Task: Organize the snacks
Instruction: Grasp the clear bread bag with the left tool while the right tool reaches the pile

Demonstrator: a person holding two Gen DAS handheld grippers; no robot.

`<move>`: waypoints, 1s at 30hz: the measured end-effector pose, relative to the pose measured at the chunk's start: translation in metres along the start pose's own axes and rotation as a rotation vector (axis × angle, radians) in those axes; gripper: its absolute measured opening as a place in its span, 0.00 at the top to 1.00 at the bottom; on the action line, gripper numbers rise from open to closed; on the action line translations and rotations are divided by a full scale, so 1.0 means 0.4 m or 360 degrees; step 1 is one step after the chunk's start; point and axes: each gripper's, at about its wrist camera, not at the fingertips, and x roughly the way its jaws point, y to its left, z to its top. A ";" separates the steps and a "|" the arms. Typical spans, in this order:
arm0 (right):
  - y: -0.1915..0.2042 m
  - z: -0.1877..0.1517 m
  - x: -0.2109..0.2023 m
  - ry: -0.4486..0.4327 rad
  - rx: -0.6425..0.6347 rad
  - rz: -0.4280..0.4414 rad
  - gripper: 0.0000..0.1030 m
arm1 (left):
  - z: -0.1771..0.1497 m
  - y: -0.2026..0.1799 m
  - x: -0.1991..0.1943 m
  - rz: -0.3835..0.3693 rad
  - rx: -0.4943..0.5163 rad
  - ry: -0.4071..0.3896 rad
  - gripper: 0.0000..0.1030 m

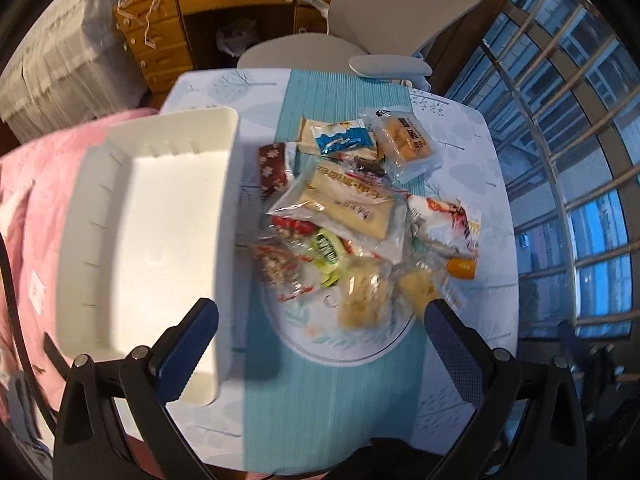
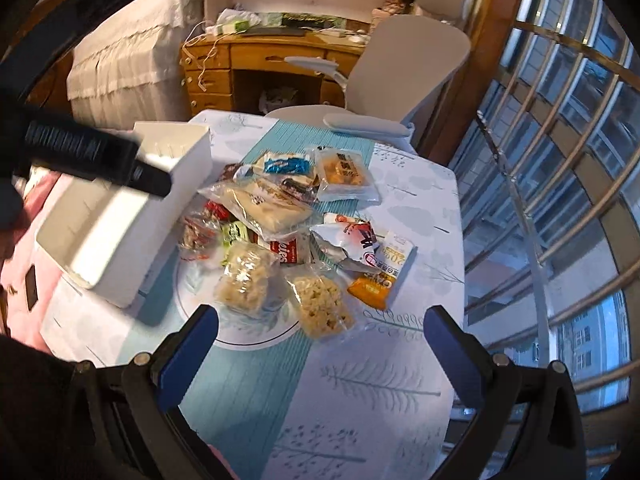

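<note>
While snacks (image 2: 276, 232) lie heaped on the tabletop (image 2: 416, 200), sorting barely begun: both hand-held grippers (image 1: 320, 344) (image 2: 320, 344) spread, grasping nothing; bin (image 1: 160, 220) seemingly bare. Next: clamp one packet.

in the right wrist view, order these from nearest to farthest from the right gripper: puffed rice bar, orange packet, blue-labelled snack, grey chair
1. puffed rice bar, just ahead of the right gripper, near plate edge
2. orange packet, ahead and to the right
3. blue-labelled snack, far side of the pile
4. grey chair, beyond the table

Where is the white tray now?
In both views the white tray lies empty at the table's left side, directly left of the snack pile.
</note>
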 end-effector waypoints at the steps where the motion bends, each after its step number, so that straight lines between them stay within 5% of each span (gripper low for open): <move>1: -0.006 -0.001 0.015 0.0004 -0.0002 0.0010 0.00 | 0.006 -0.001 0.013 -0.0010 -0.0019 0.0005 0.01; 17: -0.046 -0.037 0.271 0.0179 -0.0089 0.0170 0.01 | 0.111 0.020 0.295 -0.0111 -0.0530 0.0222 0.01; 30: -0.032 -0.041 0.375 0.0288 -0.0138 0.0293 0.14 | 0.129 0.022 0.434 -0.0119 -0.0828 0.0324 0.09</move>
